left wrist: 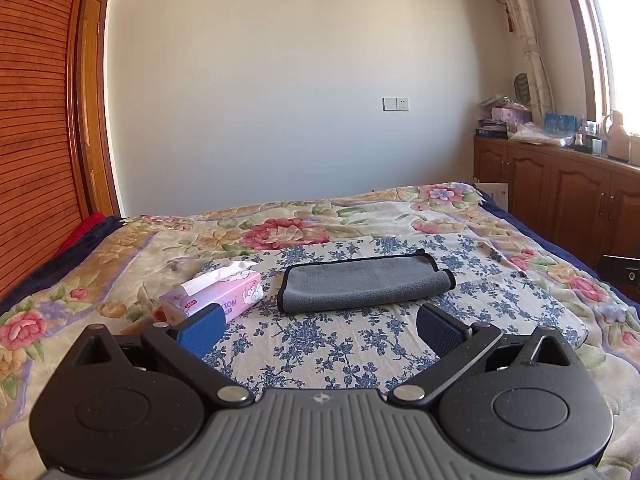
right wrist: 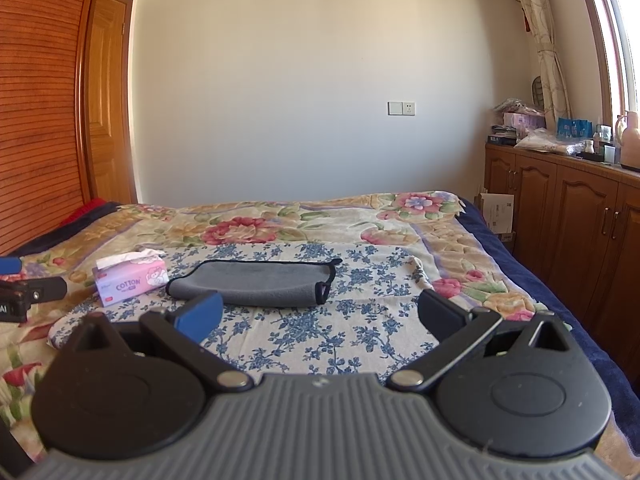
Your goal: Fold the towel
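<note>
Nearest the lens: left hand-held gripper (left wrist: 320,328), blue pads spread wide, nothing between them, hovering low over the bed. Right hand-held gripper (right wrist: 320,320) likewise agape and empty. Left gripper's side also glimpsed at the far left edge of the right wrist view.

Left to right on the bed (left wrist: 120,248):
- Pink tissue box (left wrist: 224,292), white tissue poking out of the top, just beside the towel's left end; apart from it, not touching, as far as can be told.
- Grey towel (left wrist: 366,284), black-trimmed, lying on the blue-flowered cloth (left wrist: 320,344) spread over the floral blanket. Already doubled over at least once, by the look of the rolled fold along the near edge and the stacked trimmed edges at the back and right.
- Wooden cabinets (left wrist: 560,200) along the right wall, cluttered on top, well apart from the work.

Handling, judged from look: plush microfibre, light, limp, no stiffness; will sag and drape when lifted, so needs both corners taken at once. Nap likely grips the pads well; slip risk low. Not fragile. Main hazard: pinching the flowered cloth along with the towel, or catching only the top layer.

Where to grip: the two corners of one short end, on the black binding, all layers together. Right end (right wrist: 324,288) stands slightly proud and looks easiest to get under.

Orientation: long axis runs left–right across both views, tilted a little, right end farther off in the left wrist view. Fold faces the grippers; open edges face the far wall.
</note>
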`<state>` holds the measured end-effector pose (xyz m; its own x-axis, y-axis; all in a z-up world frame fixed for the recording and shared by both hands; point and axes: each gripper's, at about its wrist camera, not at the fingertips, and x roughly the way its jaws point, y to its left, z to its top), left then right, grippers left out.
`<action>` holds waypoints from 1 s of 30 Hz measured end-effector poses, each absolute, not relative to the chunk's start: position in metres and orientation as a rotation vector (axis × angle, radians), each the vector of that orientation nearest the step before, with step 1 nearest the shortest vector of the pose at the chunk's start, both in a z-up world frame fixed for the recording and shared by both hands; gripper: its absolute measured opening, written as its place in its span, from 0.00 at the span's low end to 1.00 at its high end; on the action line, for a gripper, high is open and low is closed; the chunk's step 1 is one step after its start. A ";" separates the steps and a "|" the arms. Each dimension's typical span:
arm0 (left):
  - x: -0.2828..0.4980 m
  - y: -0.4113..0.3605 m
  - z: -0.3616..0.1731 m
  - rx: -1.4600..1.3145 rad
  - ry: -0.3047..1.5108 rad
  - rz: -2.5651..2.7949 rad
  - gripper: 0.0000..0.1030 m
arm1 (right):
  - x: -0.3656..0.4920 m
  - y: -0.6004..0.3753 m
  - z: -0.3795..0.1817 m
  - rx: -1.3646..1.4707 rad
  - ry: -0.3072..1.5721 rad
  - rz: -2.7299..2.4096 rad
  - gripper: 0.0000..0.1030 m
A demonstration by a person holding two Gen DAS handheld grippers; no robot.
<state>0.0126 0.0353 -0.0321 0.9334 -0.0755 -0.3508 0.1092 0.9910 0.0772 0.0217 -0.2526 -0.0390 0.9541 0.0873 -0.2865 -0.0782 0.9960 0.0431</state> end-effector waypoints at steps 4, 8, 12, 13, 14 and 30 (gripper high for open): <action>0.013 0.035 -0.032 0.097 0.354 -0.096 1.00 | 0.022 -0.253 -0.039 0.031 0.292 0.083 1.00; 0.013 0.035 -0.031 0.097 0.355 -0.095 1.00 | 0.022 -0.254 -0.039 0.032 0.289 0.080 1.00; 0.013 0.035 -0.032 0.096 0.355 -0.095 1.00 | 0.023 -0.254 -0.039 0.032 0.290 0.081 1.00; 0.013 0.035 -0.032 0.096 0.355 -0.095 1.00 | 0.023 -0.254 -0.038 0.032 0.289 0.080 1.00; 0.013 0.035 -0.031 0.097 0.355 -0.095 1.00 | 0.023 -0.254 -0.039 0.032 0.290 0.081 1.00; 0.015 0.038 -0.032 0.096 0.360 -0.089 1.00 | 0.022 -0.253 -0.038 0.033 0.288 0.079 1.00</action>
<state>0.0148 0.0385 -0.0316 0.9322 -0.0696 -0.3551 0.1038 0.9915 0.0781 0.0216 -0.2534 -0.0381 0.9556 0.0827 -0.2827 -0.0733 0.9964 0.0435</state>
